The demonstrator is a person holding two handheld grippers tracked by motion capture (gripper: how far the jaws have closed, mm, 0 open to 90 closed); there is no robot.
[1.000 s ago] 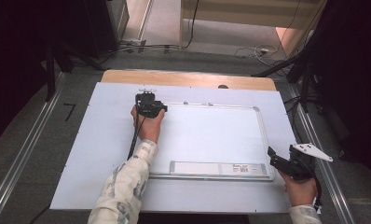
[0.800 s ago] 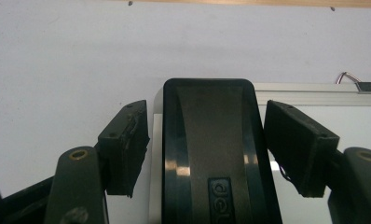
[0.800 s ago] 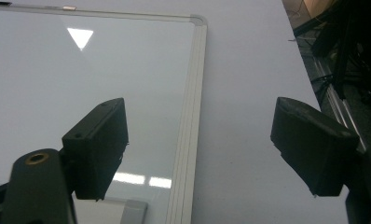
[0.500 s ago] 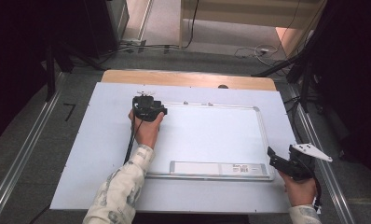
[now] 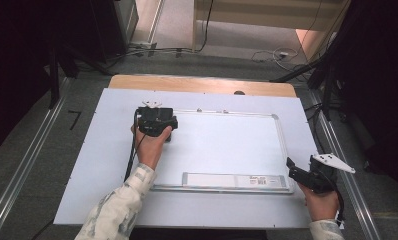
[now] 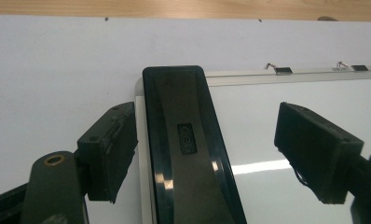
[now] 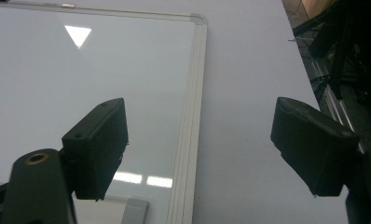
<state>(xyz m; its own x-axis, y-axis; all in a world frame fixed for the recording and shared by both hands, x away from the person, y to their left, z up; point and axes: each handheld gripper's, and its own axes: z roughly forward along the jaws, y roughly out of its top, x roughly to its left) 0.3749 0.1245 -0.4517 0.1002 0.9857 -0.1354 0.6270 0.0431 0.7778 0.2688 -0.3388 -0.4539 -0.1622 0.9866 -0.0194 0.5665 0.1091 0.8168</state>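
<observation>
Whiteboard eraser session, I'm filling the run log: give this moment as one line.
left gripper: open, astride black eraser at whiteboard far-left corner | right gripper: open, empty, over whiteboard's right frame | table: white sheet

High view: overhead, facing forward and down. Gripper views: close, low; all share the whiteboard.

A long black glossy plastic eraser is lying at the white framed whiteboard's far-left corner; the board's middle is lying open.
</observation>
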